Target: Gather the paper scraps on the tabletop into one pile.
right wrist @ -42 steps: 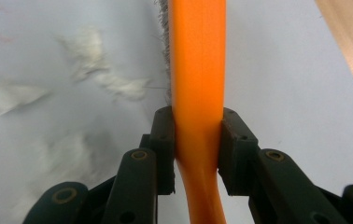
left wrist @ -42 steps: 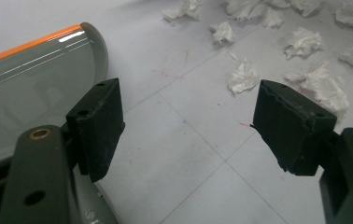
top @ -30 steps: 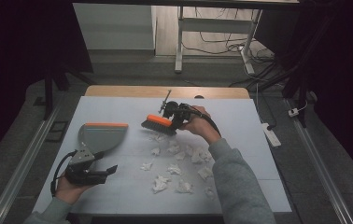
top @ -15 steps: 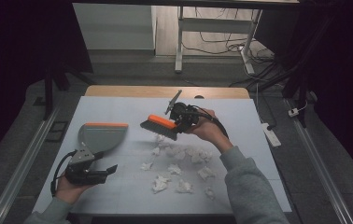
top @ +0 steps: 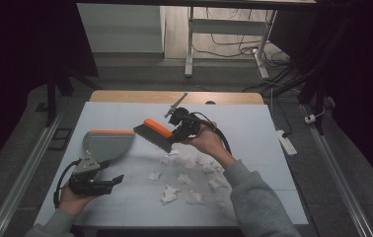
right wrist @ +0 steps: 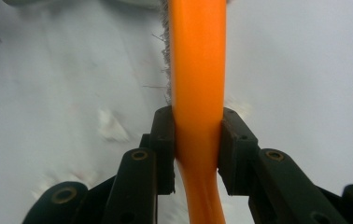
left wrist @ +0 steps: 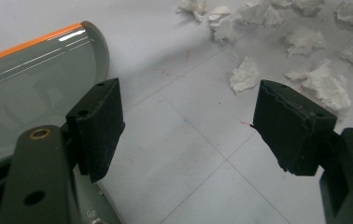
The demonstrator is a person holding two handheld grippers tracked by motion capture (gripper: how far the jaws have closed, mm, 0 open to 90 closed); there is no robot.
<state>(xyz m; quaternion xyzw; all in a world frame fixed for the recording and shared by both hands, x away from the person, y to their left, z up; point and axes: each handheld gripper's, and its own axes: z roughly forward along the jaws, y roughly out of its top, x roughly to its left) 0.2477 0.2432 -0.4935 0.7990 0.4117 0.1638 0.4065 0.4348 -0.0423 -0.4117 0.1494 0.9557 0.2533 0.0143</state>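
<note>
Orange-handled hand brush [top: 154, 134] sits clamped in the right gripper [right wrist: 197, 140], held up above the table beside the grey plastic dustpan [top: 106, 143]. Left gripper [left wrist: 188, 121] rests jaws apart, gripping nothing, near crumpled white paper scraps [top: 189, 175].

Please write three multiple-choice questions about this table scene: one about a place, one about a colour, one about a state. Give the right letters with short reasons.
1. Where is the dustpan relative to the paper scraps?
A. to their left, high view
B. on top of them
C. to their right, high view

2. What colour is the brush back?
A. blue
B. orange
C. green

3. What state is the right gripper in?
A. open, holding nothing
B. shut on the brush
C. shut on a scrap

Key: 1 A, the pan lies left of the scraps. 2 B, the back shows orange. 3 B, both jaws press the orange handle.
</note>
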